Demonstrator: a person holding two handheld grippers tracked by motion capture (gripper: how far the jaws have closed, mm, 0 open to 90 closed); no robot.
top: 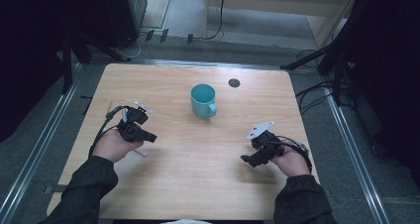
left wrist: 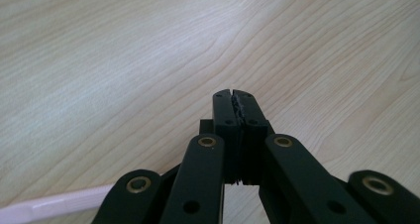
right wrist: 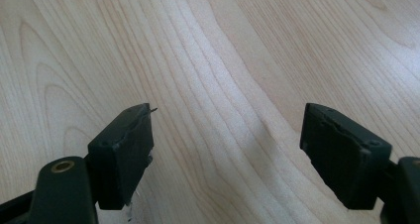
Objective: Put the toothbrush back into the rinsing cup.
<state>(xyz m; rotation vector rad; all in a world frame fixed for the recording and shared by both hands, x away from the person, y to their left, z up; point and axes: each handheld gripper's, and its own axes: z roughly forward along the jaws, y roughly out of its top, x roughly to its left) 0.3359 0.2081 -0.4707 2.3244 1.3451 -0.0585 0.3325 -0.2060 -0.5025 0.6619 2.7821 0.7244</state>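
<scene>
Mug [top: 203, 100]: teal, upright mid-desk, well apart from both grippers, between them and farther back
Left gripper [top: 150, 138]: jaws pressed together, empty
Right gripper [top: 247, 160]: jaws wide, empty
Desk [top: 188, 174]: pale wood
Room: dark, grey floor

mug [top: 203, 100] on table [top: 198, 184], mid-rear

Teal mug [top: 203, 100] near the counter's far edge, on pale wood-grain counter [top: 198, 184]. A small dark round spot [top: 234, 83] sits by the far edge. Both grippers, left [top: 152, 138] and right [top: 243, 158], are black, with grey plates on top; sleeves dark.
</scene>
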